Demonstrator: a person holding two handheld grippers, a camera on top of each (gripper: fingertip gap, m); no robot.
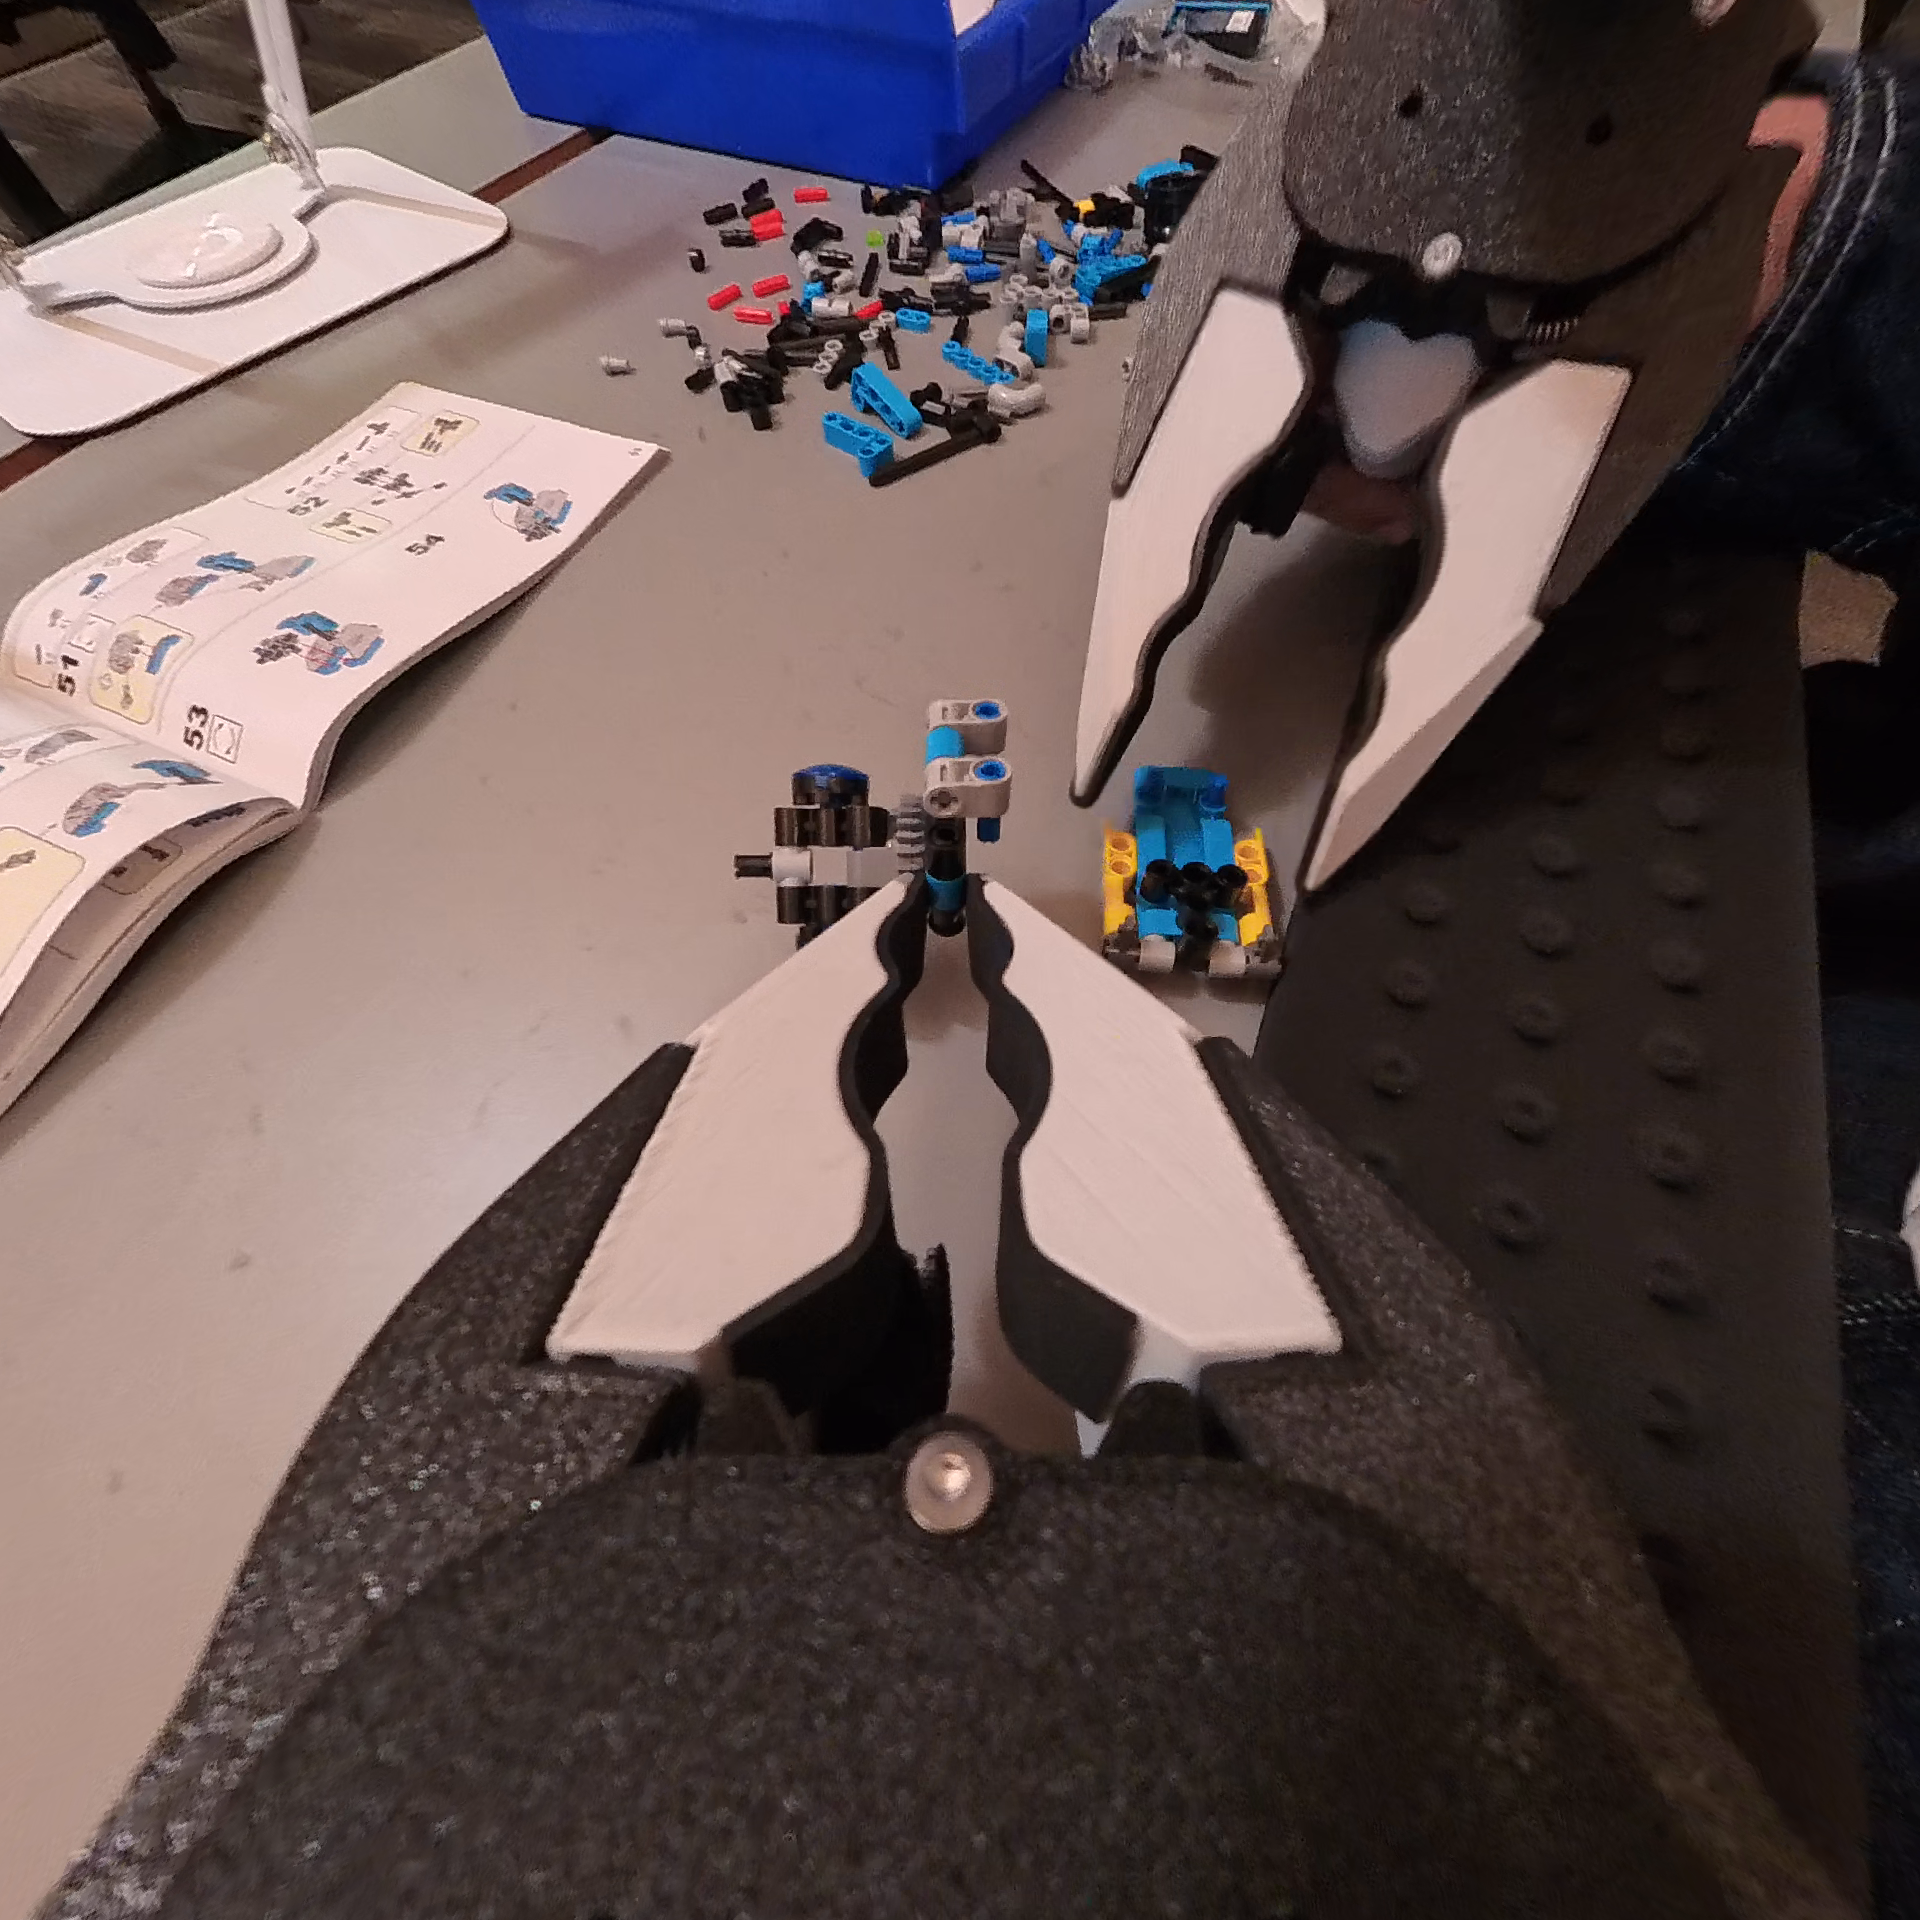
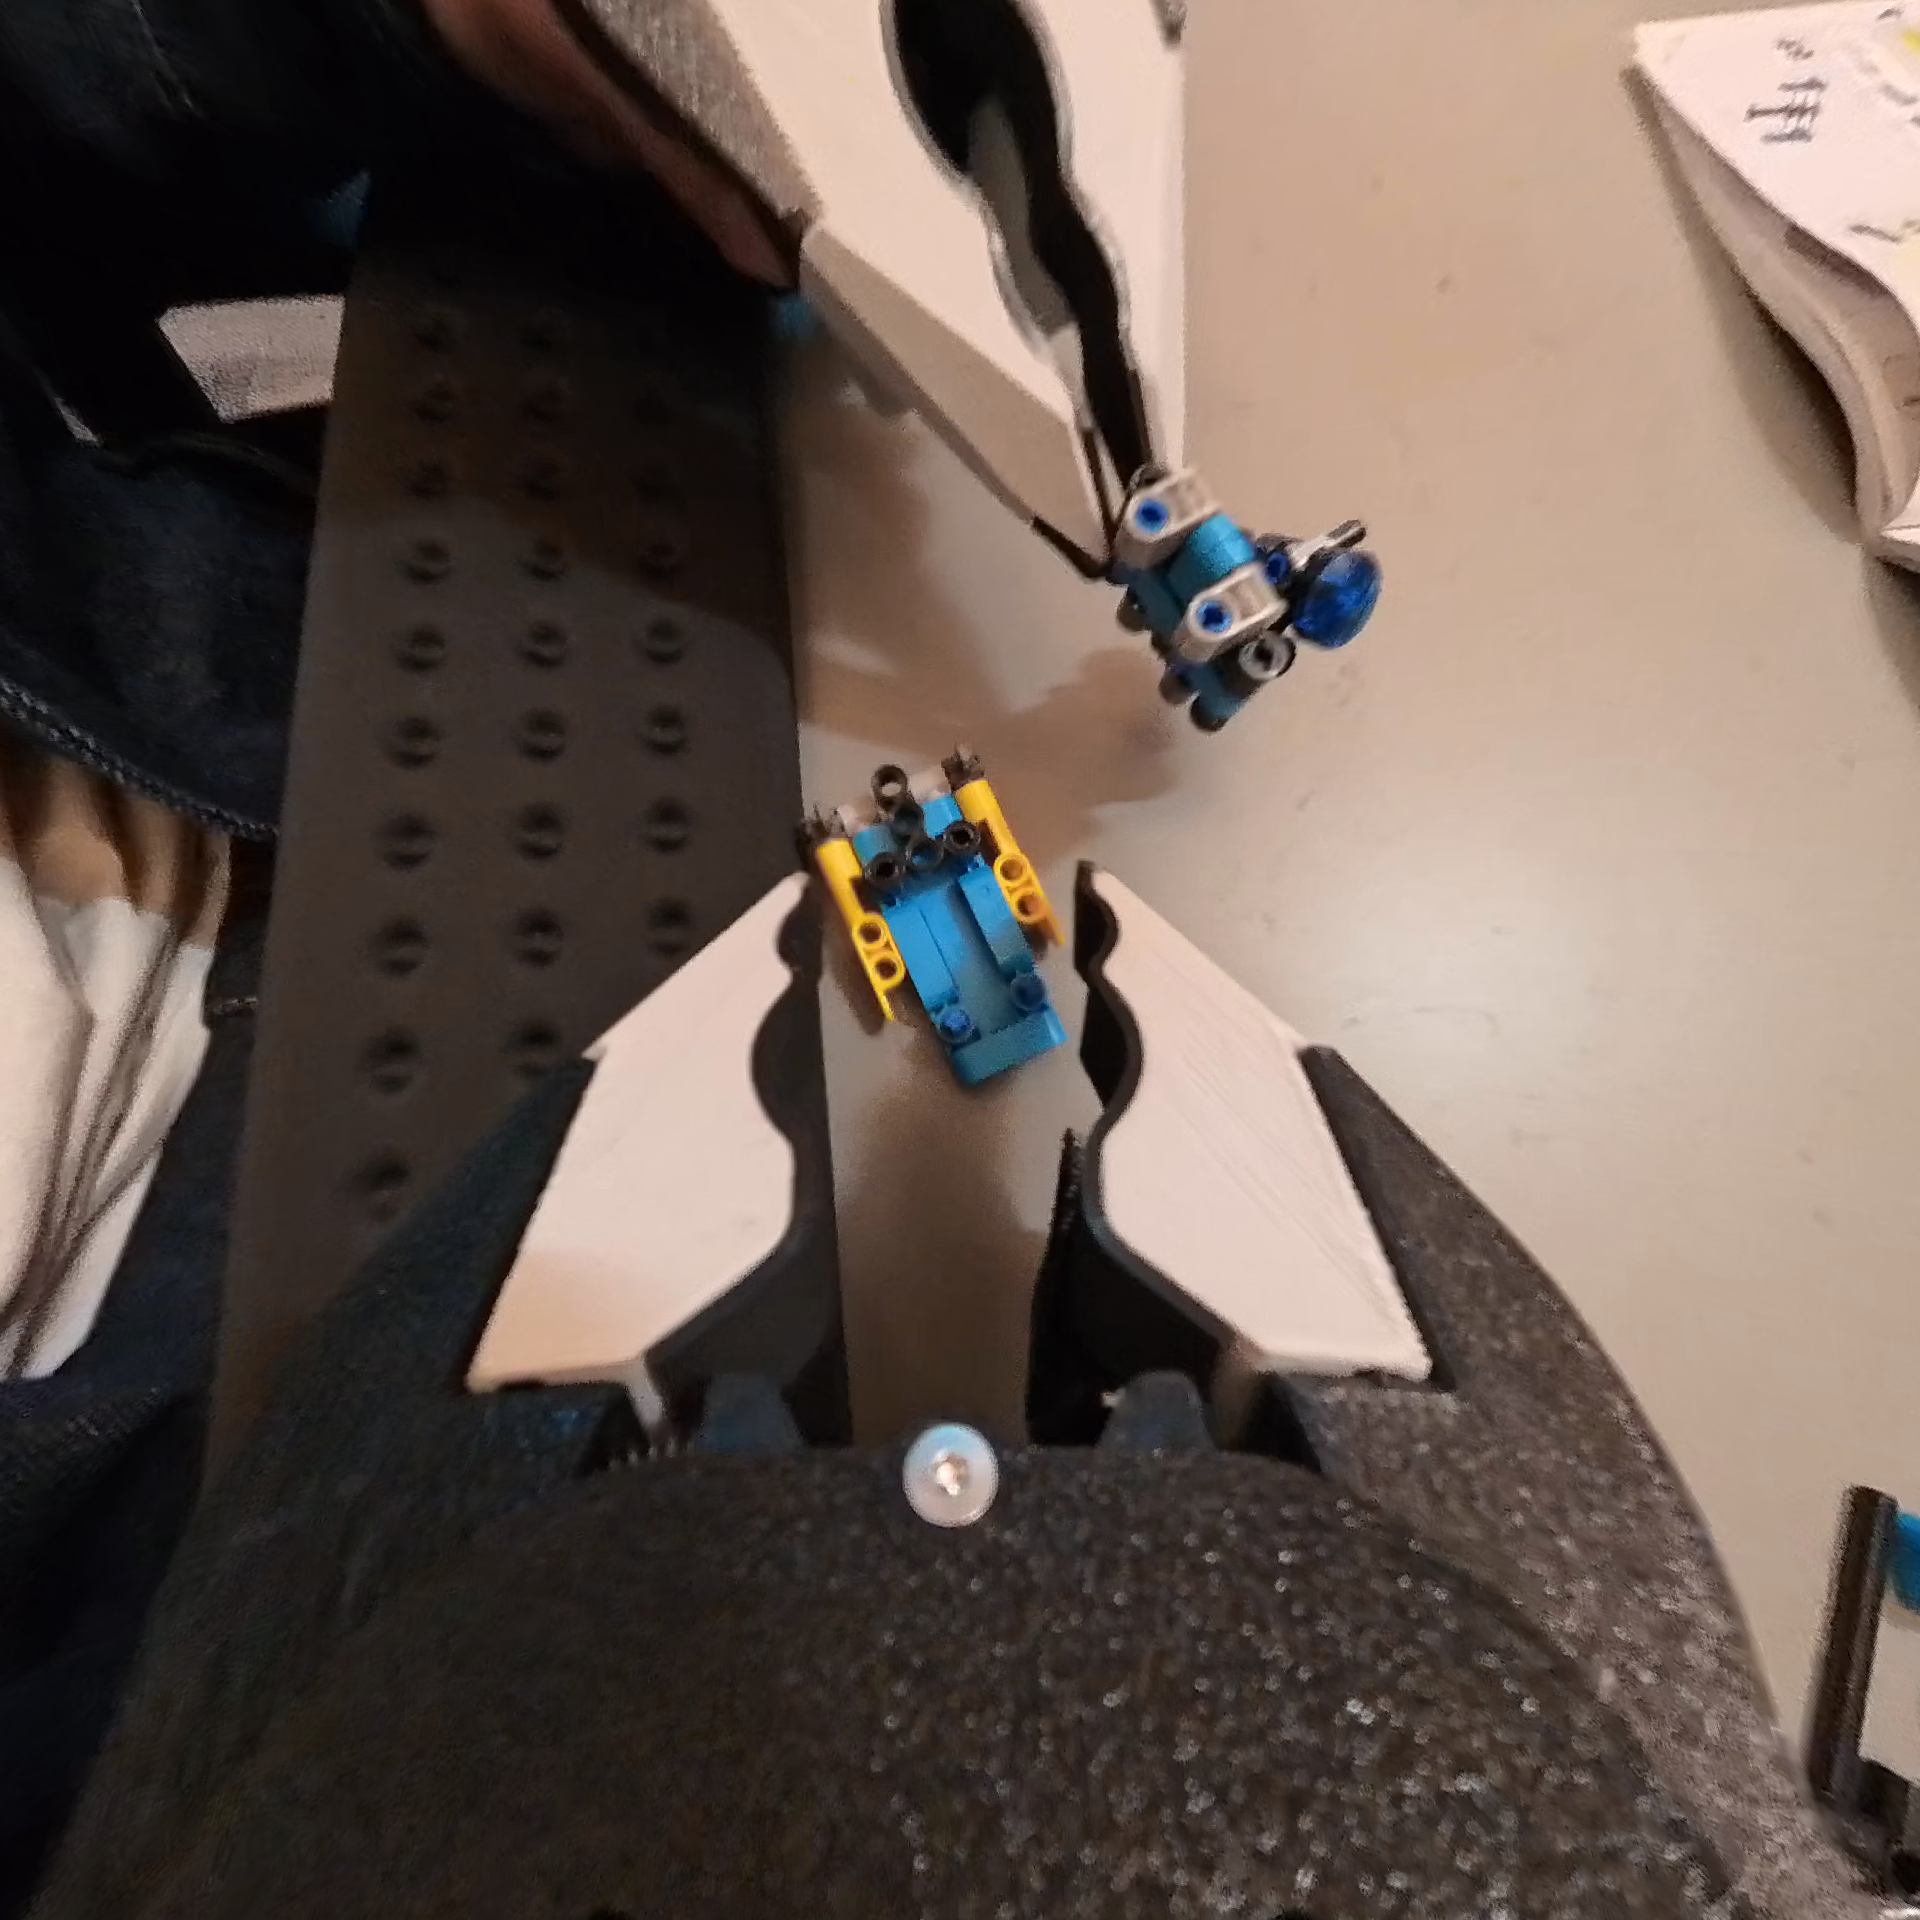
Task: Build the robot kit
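Note:
My left gripper [image 1: 943, 894] is shut on a small grey, black and blue brick assembly [image 1: 904, 831] and holds it above the grey table [image 1: 468, 1039]. The assembly has a gear, a dark blue round cap and two grey connectors; it also shows in the right wrist view [image 2: 1226, 592]. A blue and yellow brick assembly [image 1: 1190, 873] lies on the table near its edge. My right gripper [image 2: 940, 883] is open, its fingertips on either side of that blue and yellow assembly [image 2: 940, 935], not touching it. The right gripper also shows in the left wrist view [image 1: 1195, 842].
A pile of loose blue, black, grey and red pieces [image 1: 935, 301] lies farther back. A blue bin [image 1: 790, 73] stands behind it. An open instruction booklet [image 1: 260, 644] lies at left, beside a white stand base [image 1: 208, 270]. A black studded strip [image 1: 1538, 1039] runs along the table's right edge. Left tips to right tips: about 6 cm.

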